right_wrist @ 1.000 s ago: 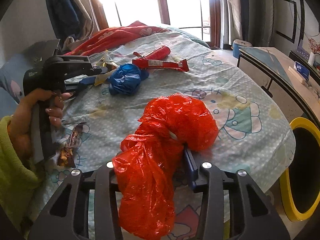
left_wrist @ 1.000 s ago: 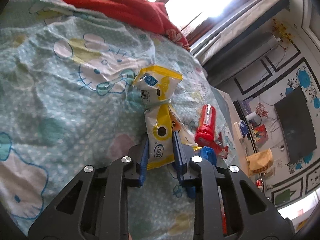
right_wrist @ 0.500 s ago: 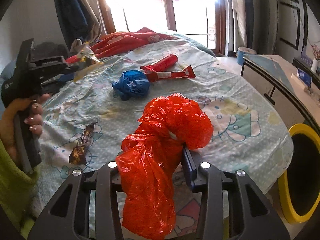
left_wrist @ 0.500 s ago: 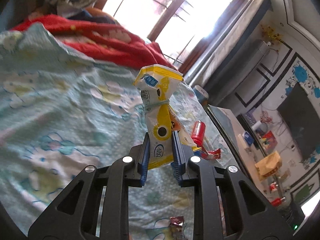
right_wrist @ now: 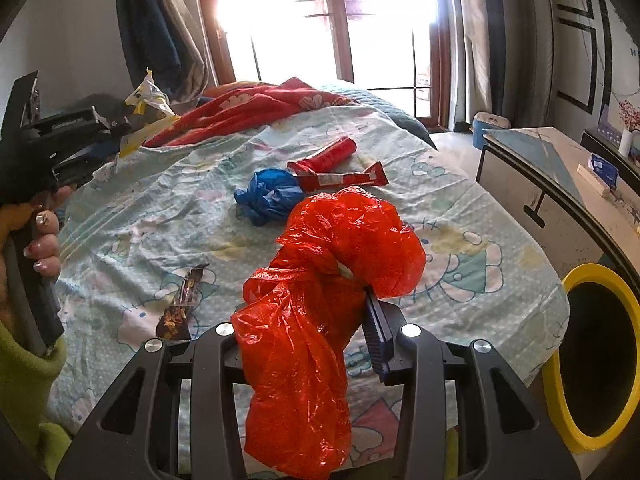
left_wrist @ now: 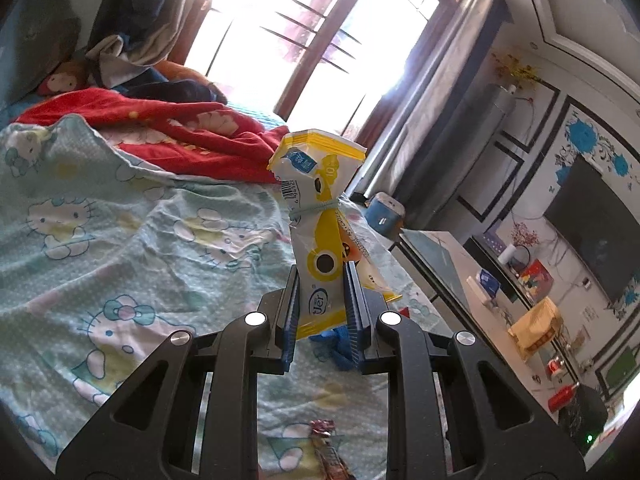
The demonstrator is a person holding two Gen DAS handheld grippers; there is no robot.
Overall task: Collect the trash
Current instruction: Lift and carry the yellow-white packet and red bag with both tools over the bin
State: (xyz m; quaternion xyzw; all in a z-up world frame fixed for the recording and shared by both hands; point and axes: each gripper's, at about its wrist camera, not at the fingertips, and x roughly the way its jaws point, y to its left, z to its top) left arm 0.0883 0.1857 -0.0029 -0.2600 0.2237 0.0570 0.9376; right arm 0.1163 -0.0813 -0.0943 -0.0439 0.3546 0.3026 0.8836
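Left tongs (left_wrist: pixel 322 280) clamp tied yellow snack pouch (left_wrist: pixel 318 216) low; right tongs (right_wrist: pixel 308 316) pinch crumpled red plastic bag (right_wrist: pixel 320 300). Either may slip.

Yellow-and-white wrapper (left_wrist: pixel 320 256), red bag (right_wrist: pixel 320 280), blue bag (right_wrist: pixel 268 196), pale green cartoon-cat sheet (right_wrist: pixel 460 292), yellow-rimmed bin (right_wrist: pixel 596 360).
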